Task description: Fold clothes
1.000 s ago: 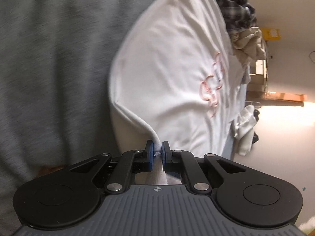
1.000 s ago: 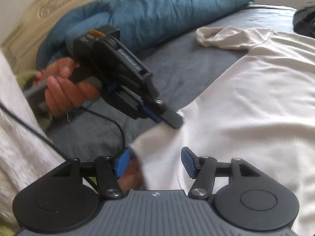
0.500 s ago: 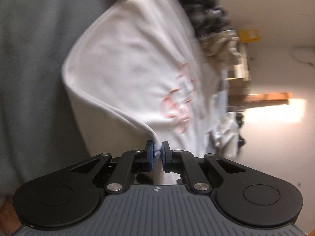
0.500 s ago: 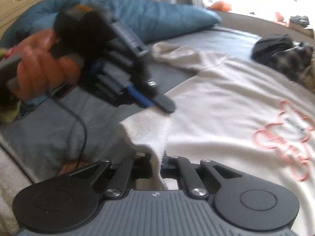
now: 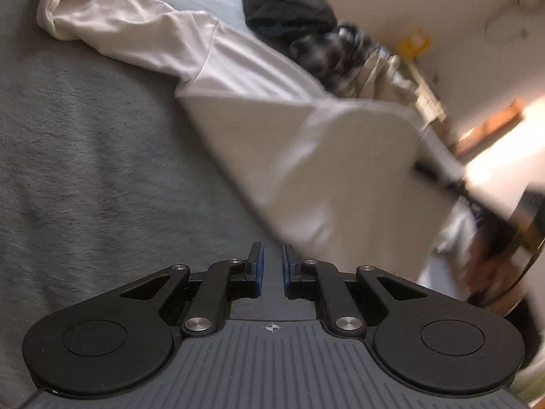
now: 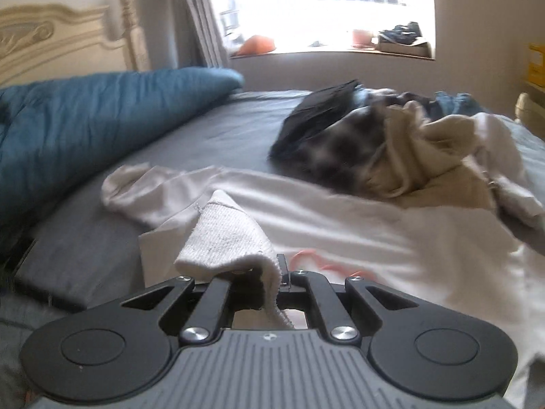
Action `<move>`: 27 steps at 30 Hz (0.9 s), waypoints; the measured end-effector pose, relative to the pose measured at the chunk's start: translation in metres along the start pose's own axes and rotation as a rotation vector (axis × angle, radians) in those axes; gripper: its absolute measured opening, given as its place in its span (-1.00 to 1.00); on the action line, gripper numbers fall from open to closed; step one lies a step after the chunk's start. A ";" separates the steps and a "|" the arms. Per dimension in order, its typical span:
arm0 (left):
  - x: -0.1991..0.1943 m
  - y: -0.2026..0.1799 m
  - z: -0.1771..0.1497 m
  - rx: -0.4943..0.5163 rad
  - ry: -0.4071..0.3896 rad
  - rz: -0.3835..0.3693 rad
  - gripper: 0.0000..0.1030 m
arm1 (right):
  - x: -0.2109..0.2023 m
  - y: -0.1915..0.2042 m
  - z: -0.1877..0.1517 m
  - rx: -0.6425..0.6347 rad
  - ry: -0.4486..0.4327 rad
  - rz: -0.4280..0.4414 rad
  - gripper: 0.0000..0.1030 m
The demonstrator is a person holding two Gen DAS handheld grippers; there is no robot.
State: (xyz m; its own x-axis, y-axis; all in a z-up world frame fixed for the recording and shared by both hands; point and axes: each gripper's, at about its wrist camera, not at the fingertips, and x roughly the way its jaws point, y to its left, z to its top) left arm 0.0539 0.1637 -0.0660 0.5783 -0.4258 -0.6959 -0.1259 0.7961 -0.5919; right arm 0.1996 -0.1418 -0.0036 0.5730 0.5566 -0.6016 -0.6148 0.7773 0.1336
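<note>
Left wrist view: the right side is smeared by motion blur, so the dark shapes and a patch of what may be a hand at the right edge cannot be made out. The left gripper point(image 5: 271, 266) has its blue pads point(image 5: 259, 267) set a narrow gap apart, with nothing between them, only grey blanket point(image 5: 85, 170) showing through. The blanket is fuzzy and matte. The white shirt point(image 5: 306, 156) lies ahead on it, smooth cotton, its near part lifted into a broad blurred fold; one sleeve point(image 5: 102, 24) trails off crumpled at upper left. Beyond sits a dark pile point(image 5: 289, 10) of clothes, its far end blurred.

Right wrist view: the right gripper point(image 6: 277, 272) is pinched on the shirt's ribbed hem point(image 6: 228, 238), a coarse knit flap that hides the fingertips and drapes over the left arm. The rest of the shirt point(image 6: 374, 228) spreads flat behind, a pink print point(image 6: 306, 255) mostly hidden by the gripper. The clothes pile point(image 6: 374, 143), dark, plaid and beige, is blurred. A puffy blue quilt point(image 6: 102, 116) is cut off at left
</note>
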 end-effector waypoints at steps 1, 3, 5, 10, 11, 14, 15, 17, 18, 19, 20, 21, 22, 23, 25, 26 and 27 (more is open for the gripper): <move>0.005 -0.002 -0.002 0.025 0.006 0.010 -0.82 | 0.001 -0.003 0.002 0.004 0.000 -0.004 -0.93; 0.015 -0.008 -0.005 0.078 0.017 0.025 -0.82 | 0.001 -0.008 0.004 0.005 0.000 -0.012 -0.93; 0.022 -0.016 -0.006 0.132 0.030 0.029 -0.82 | 0.002 -0.009 0.005 0.005 -0.001 -0.008 -0.93; 0.049 -0.044 -0.004 0.280 0.048 0.026 -0.78 | 0.003 -0.009 0.008 0.018 -0.017 0.016 -0.93; 0.054 -0.047 -0.003 0.286 0.053 0.042 -0.78 | 0.001 -0.009 0.009 0.024 -0.020 0.025 -0.93; 0.057 -0.046 0.007 0.220 0.049 -0.012 -0.76 | -0.008 -0.004 0.009 0.036 -0.028 0.068 -0.93; 0.054 -0.041 0.011 0.187 0.050 -0.037 -0.74 | -0.014 0.000 0.008 0.039 -0.033 0.098 -0.93; 0.040 -0.026 0.014 0.105 0.047 -0.107 -0.58 | -0.023 0.010 0.005 0.043 -0.034 0.162 -0.93; 0.031 -0.016 0.013 0.062 0.047 -0.148 -0.53 | -0.027 0.018 0.002 0.043 -0.026 0.204 -0.93; 0.021 -0.006 0.013 0.020 0.048 -0.189 -0.46 | -0.030 0.027 -0.001 0.044 -0.015 0.250 -0.93; 0.011 0.004 0.010 -0.013 0.057 -0.233 -0.38 | -0.031 0.036 -0.005 0.048 0.003 0.297 -0.93; 0.001 0.014 0.007 -0.047 0.065 -0.277 -0.33 | -0.031 0.046 -0.010 0.052 0.023 0.343 -0.93; -0.007 0.023 0.003 -0.076 0.063 -0.267 -0.25 | -0.029 0.056 -0.015 0.058 0.045 0.385 -0.93; -0.016 0.032 -0.001 -0.105 0.061 -0.255 -0.23 | -0.024 0.068 -0.022 0.065 0.076 0.432 -0.93; -0.034 0.049 -0.009 -0.163 0.056 -0.230 -0.23 | -0.011 0.092 -0.038 0.082 0.145 0.526 -0.93; -0.042 0.058 -0.014 -0.192 0.053 -0.217 -0.23 | -0.004 0.104 -0.046 0.094 0.180 0.566 -0.93; -0.052 0.065 -0.017 -0.211 0.048 -0.201 -0.23 | 0.004 0.117 -0.056 0.094 0.224 0.601 -0.93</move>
State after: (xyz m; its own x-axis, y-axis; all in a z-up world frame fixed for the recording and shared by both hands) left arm 0.0025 0.2302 -0.0754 0.5704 -0.5899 -0.5716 -0.1807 0.5887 -0.7879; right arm 0.0993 -0.0651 -0.0343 0.0105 0.8358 -0.5489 -0.7369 0.3776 0.5608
